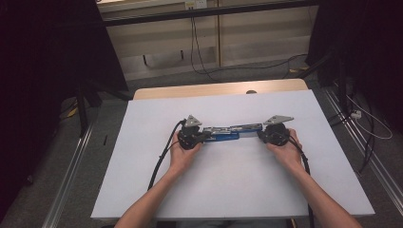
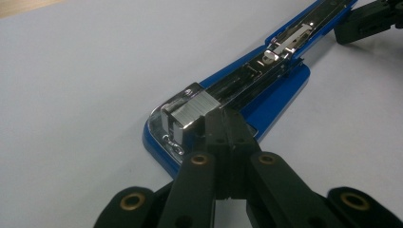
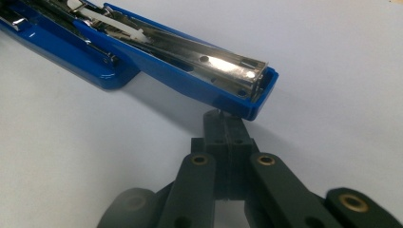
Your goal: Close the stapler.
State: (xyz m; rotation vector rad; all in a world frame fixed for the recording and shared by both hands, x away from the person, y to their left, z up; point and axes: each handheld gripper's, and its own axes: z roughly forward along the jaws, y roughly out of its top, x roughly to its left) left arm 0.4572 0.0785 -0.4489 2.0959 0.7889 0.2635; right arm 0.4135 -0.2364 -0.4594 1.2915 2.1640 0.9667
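Note:
A blue stapler lies swung open and stretched out flat on the white tabletop. My left gripper is at its left end. In the left gripper view the left gripper has its jaws pressed together, tips against the silver staple block at the front of the metal magazine above the blue base. My right gripper is at the right end. The right gripper is shut, its tips tucked just under the end of the raised blue cover. Nothing shows between either pair of jaws.
A wooden strip runs along the table's far edge. Beyond it, cables trail over the floor. Black curtains hang at both sides, and aluminium rails flank the table. A hand holds each gripper from the near side.

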